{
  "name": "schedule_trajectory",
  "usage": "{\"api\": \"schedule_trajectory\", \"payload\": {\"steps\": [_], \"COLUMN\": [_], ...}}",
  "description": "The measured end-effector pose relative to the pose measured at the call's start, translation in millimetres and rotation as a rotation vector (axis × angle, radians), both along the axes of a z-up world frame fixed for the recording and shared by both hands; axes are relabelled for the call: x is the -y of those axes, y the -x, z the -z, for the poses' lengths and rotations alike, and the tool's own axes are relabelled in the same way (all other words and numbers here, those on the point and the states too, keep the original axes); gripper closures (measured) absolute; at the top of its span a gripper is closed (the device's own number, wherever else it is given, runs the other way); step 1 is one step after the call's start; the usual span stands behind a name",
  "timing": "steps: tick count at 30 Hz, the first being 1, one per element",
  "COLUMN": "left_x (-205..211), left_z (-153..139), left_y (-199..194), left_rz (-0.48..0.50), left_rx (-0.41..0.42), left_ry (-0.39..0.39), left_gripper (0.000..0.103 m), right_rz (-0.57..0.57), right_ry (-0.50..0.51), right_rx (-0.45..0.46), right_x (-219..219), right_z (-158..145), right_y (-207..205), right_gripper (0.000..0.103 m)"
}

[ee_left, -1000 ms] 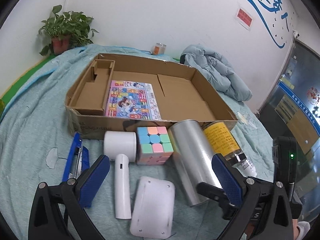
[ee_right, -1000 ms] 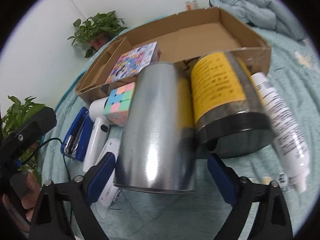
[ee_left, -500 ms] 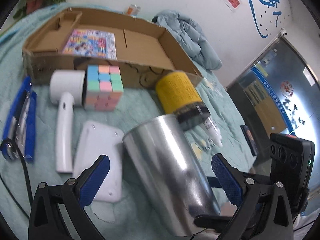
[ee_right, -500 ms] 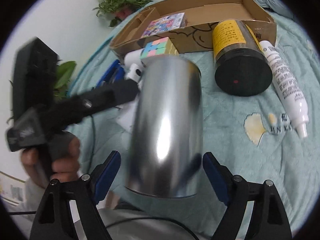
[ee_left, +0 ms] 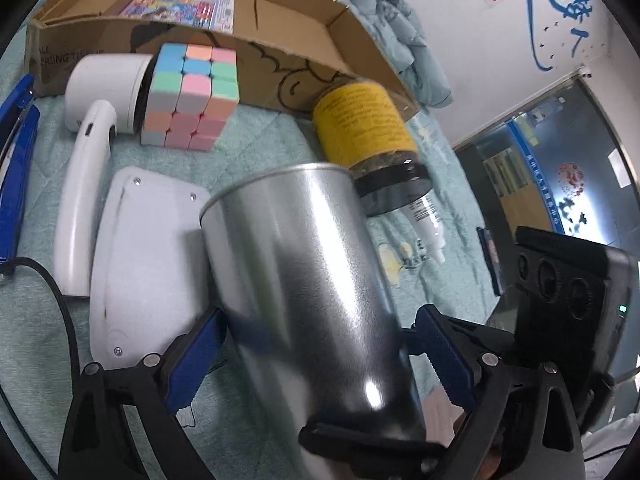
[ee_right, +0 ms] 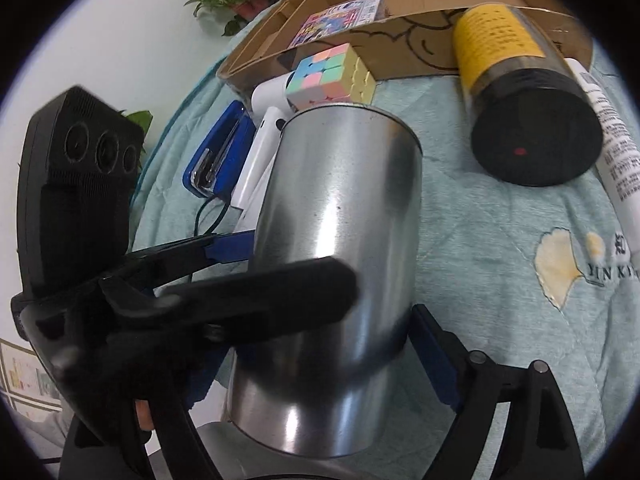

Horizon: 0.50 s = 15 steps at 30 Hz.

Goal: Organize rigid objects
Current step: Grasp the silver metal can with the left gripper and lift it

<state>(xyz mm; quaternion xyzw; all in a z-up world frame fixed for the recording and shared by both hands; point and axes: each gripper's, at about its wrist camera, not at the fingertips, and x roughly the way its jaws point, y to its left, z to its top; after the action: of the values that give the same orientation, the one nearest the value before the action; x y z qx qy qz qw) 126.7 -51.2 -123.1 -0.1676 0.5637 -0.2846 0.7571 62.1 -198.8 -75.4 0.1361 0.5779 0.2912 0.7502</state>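
**A:** Which step am I on, and where does this thing go?

**B:** Start with the cardboard box (ee_left: 100, 38). It lies open at the far side of the quilt (ee_right: 500, 208), and its right half looks bare beside the picture book (ee_left: 180, 4). I judge that to be the destination. The metal can (ee_left: 304, 280) is up off the quilt, tilted, with its far rim toward the box. Your right tongs (ee_right: 328, 360) pinch it low on the body, and your left tongs (ee_left: 320, 320) straddle it from the other side.

**A:** Is the left pair gripping it too?

**B:** I cannot tell. Its pads sit right against the wall of the can, but the views do not show whether they press. Settle that first. Either squeeze with both or draw the left pair away, because a smooth steel side may slip under a half-hearted hold.

**A:** What about the route?

**B:** Carry it high over the yellow-labelled jar (ee_left: 360, 120) and the pastel cube (ee_left: 192, 96), both of which lie close to the box's front wall. Clear that wall and lower the can inside, then let go only once it rests steady.
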Motion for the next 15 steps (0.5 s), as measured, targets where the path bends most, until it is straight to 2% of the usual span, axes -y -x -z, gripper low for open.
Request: {"api": "schedule_trajectory", "payload": {"steps": [4,10,15], "left_x": [8,5,4], "left_z": [5,6,-9], "left_y": [-1,-3,-1], "left_rz": [-0.001,-0.009,-0.019], "left_rx": [-0.002,0.003,0.044], "left_ry": [-0.044,-0.035,-0.038], "left_gripper": [0.011,0.013,0.014], "right_rz": [-0.003,0.018,0.009], "right_ry": [0.026,0.035,0.053], "right_rx": [0.01,0.015,0.05], "right_x": [-10,-11,-19], "right_z": [3,3,-4], "right_y": [0,-3,-5], "right_gripper": [0.015,0.015,0.015]}}
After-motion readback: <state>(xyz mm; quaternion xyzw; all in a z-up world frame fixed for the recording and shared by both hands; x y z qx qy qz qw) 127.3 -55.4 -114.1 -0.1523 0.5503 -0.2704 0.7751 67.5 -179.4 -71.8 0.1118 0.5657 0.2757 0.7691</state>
